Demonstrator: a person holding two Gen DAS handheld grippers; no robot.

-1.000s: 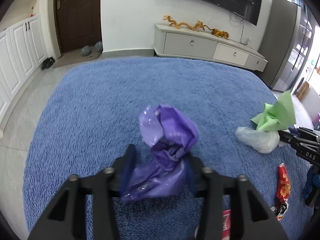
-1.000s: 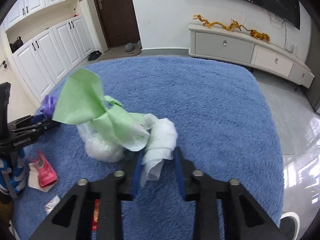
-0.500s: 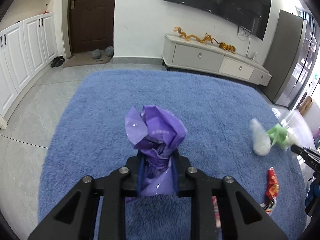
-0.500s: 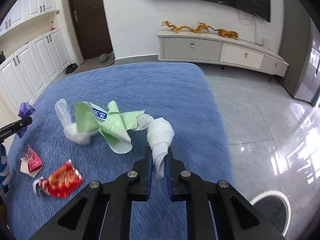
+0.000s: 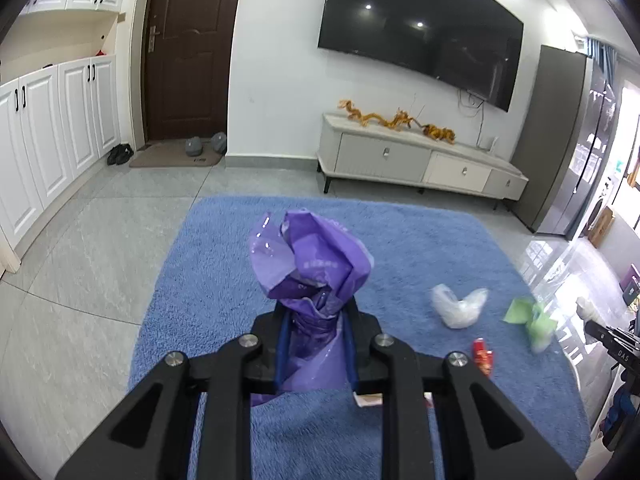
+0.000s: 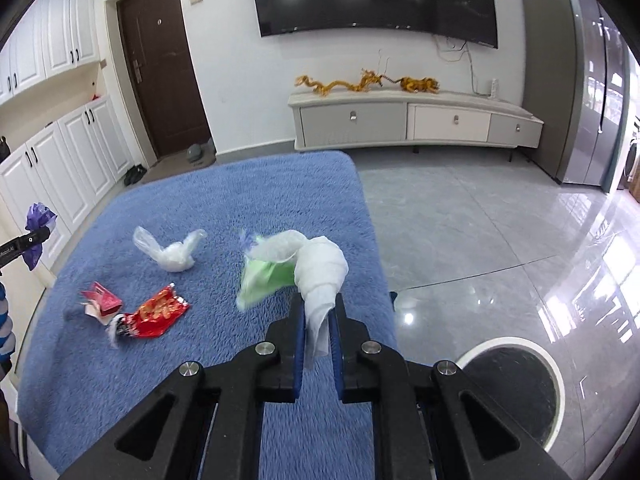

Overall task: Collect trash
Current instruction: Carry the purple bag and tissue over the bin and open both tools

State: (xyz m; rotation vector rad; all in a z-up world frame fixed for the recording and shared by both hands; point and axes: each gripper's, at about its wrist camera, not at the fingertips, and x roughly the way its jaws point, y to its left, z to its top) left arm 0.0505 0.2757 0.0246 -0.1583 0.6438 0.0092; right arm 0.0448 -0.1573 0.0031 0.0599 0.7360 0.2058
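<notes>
Above the blue rug [image 6: 208,208], the left tool [image 5: 316,344] clamps a purple bag [image 5: 312,260], the right tool [image 6: 318,328] pinches white tissue [image 6: 322,276].

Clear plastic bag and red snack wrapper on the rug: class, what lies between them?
Only bare blue rug separates the clear plastic bag from the red snack wrapper, seen in the right wrist view.

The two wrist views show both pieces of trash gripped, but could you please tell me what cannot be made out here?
- Left wrist: purple bag hides the rug behind; its print is too small to read.
- Right wrist: green wrapper is motion-blurred, partly behind the white tissue.
- Right wrist: dark round bin is partly cut off by the hand-held gripper.
</notes>
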